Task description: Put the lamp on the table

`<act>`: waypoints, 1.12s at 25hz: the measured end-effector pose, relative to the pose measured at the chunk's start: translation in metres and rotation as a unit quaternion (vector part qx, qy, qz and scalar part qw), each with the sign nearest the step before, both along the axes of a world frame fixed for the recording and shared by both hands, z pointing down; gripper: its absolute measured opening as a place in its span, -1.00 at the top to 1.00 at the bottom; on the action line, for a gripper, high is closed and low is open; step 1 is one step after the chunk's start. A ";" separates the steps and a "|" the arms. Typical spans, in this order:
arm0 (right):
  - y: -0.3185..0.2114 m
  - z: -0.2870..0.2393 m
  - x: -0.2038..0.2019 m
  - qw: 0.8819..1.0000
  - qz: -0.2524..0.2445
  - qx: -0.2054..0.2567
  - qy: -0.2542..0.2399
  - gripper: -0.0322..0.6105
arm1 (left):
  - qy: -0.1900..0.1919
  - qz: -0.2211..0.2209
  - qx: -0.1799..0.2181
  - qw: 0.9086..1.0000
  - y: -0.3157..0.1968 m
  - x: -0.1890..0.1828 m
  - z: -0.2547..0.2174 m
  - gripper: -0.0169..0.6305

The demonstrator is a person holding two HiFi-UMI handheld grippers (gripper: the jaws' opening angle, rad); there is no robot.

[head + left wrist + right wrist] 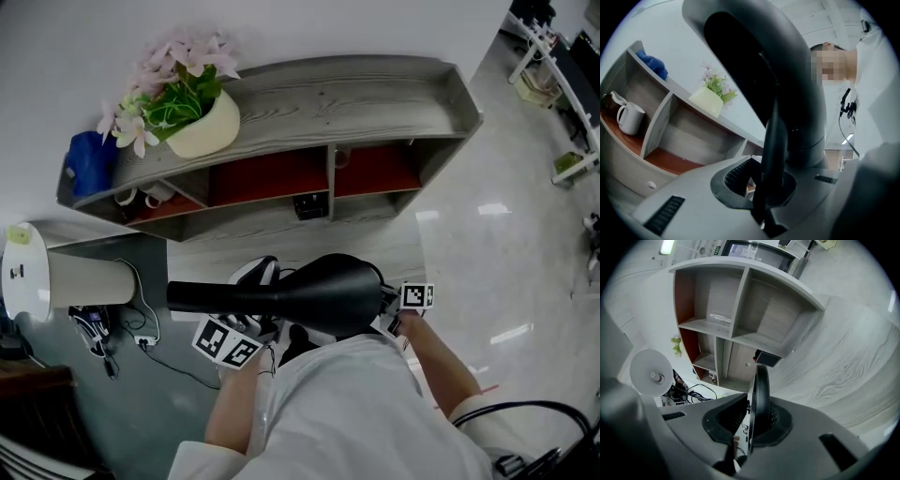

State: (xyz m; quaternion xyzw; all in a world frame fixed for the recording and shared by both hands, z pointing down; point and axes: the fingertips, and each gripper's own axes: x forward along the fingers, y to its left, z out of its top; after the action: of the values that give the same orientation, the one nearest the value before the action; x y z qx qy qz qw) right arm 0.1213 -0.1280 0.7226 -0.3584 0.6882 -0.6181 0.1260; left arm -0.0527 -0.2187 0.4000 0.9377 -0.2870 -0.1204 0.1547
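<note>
Centrally, item one: black lamp (pixel 319 292) with glossy domed body and tapering neck, carried on its side in the air in front of the person's torso, its narrow end toward the head view's left. Left gripper (pixel 246 323), below the neck, has its jaws clamped tight on a thin black rod of the lamp (pixel 787 93); the rod stands upright in the gap of the left gripper (pixel 764 187) and the thick curved body arches above. Right gripper (pixel 398 314), at the wide end, has its jaws pinched on a thin black disc edge of the lamp (pixel 759 404), which runs edge-on through the slot of the right gripper (pixel 752 420). Beyond: grey wooden shelf unit with red-brown compartments (pixel 375 103), bearing a cream pot of pink flowers (pixel 206 127) and a blue bundle (pixel 91 161) on top, and a white mug (pixel 630 118) in a left compartment. Far left: white cylindrical shade (pixel 84 281); black cables (pixel 141 337) on the grey floor beneath it.
</note>
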 end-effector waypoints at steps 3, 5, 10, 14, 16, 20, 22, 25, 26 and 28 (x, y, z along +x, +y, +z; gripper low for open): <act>-0.027 0.012 0.009 1.000 -0.012 0.005 -0.003 0.83 | -0.008 -0.009 -0.010 1.000 -0.017 0.011 0.016 0.92; -0.040 0.024 0.015 1.000 -0.018 -0.001 0.001 0.83 | -0.009 -0.016 -0.018 1.000 -0.029 0.016 0.028 0.92; -0.067 0.048 0.026 0.999 -0.036 -0.013 0.007 0.83 | -0.017 -0.030 -0.029 0.999 -0.052 0.027 0.049 0.92; -0.086 0.061 0.027 0.999 -0.034 -0.016 0.006 0.83 | -0.038 -0.028 -0.025 0.999 -0.069 0.031 0.060 0.92; -0.093 0.068 0.027 0.999 -0.031 -0.019 0.007 0.83 | -0.046 -0.028 -0.024 0.998 -0.077 0.033 0.067 0.92; -0.106 0.082 0.026 0.999 -0.027 -0.024 0.013 0.83 | -0.058 -0.032 -0.028 0.997 -0.089 0.034 0.078 0.92; -0.111 0.087 0.025 0.999 -0.026 -0.026 0.013 0.83 | -0.063 -0.036 -0.027 0.997 -0.094 0.035 0.081 0.92; -0.121 0.093 0.025 0.999 -0.023 -0.026 0.013 0.83 | -0.070 -0.044 -0.021 0.996 -0.103 0.036 0.083 0.92; -0.124 0.095 0.024 0.999 -0.023 -0.026 0.013 0.83 | -0.070 -0.045 -0.020 0.996 -0.105 0.037 0.084 0.92; -0.128 0.098 0.024 0.999 -0.021 -0.028 0.014 0.83 | -0.071 -0.045 -0.022 0.996 -0.106 0.037 0.087 0.92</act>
State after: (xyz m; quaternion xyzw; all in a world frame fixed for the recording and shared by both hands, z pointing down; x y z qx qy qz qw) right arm 0.1449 -0.2558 0.8205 -0.3556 0.6797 -0.6347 0.0934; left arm -0.0154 -0.3246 0.4872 0.9262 -0.3420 -0.0545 0.1493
